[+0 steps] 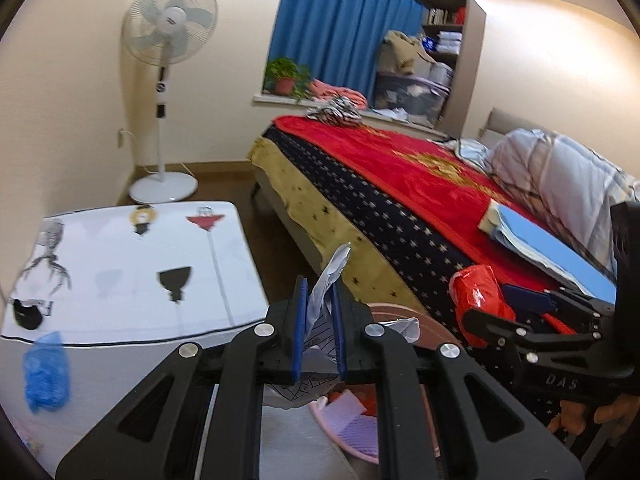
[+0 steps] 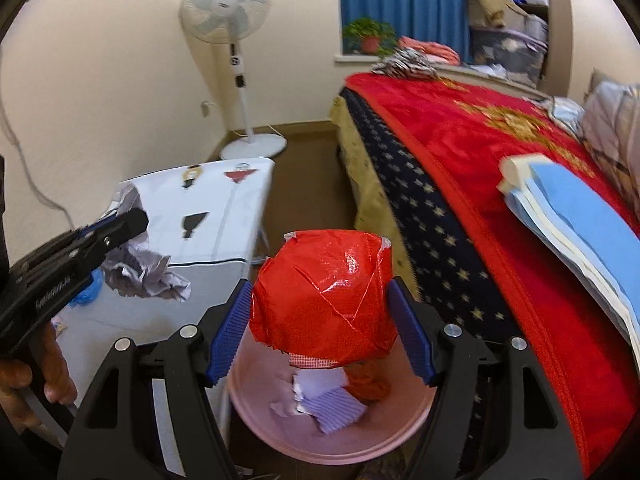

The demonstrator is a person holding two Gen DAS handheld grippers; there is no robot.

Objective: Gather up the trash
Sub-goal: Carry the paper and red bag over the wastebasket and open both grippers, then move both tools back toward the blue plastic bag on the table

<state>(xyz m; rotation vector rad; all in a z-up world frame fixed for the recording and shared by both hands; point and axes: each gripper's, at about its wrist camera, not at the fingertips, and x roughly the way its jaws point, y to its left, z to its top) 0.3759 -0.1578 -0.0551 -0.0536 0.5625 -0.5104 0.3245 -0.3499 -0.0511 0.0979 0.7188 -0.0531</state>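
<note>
Hanging just above the pink basket [image 2: 332, 446], toward six o'clock of the right hand-held gripper [image 2: 322, 328]: red wrapper ball [image 2: 324, 288], pads pressing both flanks (nearer the drop). Pinching crumpled paper [image 1: 326, 300] in the near-closed left hand-held gripper [image 1: 320, 332], trailing at nine o'clock.

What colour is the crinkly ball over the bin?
Shiny red. The crinkly ball sits between the right gripper pads, clearest in the right wrist view.

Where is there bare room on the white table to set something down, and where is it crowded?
The middle of the white table is bare, out to the far edge near the fan. A blue bag sits at its near left edge. It is crowded over the pink bin, where both grippers hold trash: crumpled paper and a red wrapper.
</note>
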